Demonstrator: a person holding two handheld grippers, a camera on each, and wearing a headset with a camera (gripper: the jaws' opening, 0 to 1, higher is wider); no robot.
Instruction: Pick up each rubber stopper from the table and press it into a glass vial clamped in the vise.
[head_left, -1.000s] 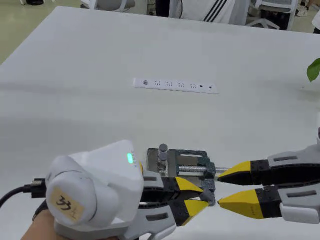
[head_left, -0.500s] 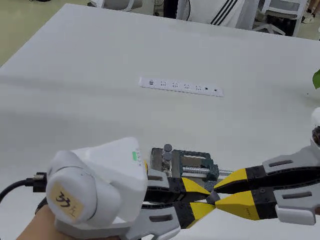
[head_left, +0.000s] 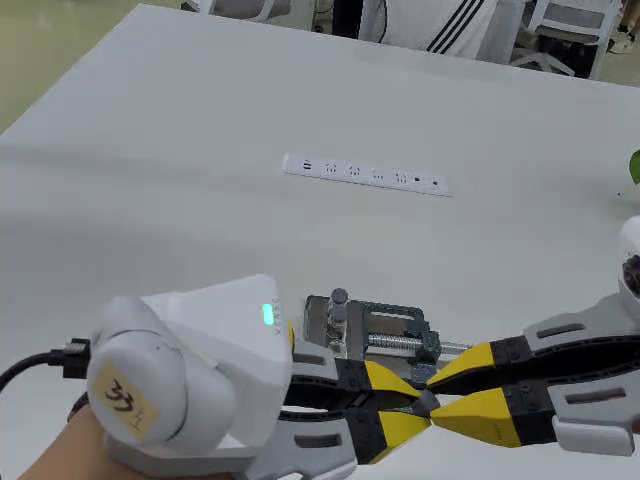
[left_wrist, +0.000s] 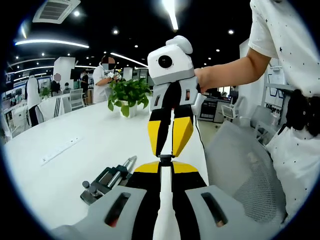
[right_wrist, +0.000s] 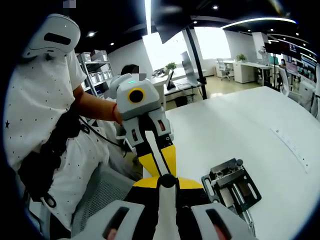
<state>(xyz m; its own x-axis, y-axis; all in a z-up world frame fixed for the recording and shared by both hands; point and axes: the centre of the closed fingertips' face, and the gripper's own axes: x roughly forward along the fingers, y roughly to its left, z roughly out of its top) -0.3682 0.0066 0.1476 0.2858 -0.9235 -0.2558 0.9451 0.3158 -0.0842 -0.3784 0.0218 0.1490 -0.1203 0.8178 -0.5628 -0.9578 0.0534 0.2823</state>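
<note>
The right gripper (right_wrist: 167, 187) and left gripper (right_wrist: 162, 169) meet tip to tip at a dark rubber stopper (right_wrist: 167, 180), beside the vise (right_wrist: 231, 186).

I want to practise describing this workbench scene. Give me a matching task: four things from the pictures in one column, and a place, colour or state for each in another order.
Things:
1. power strip
2. vise
3. potted plant
4. glass vial

Descriptions:
a. clamped upright
b. green leaves, white pot
c. grey metal, with a screw spindle
d. white, lying flat on the table

Pairs: 1-d, 2-c, 3-b, 4-a.
</note>
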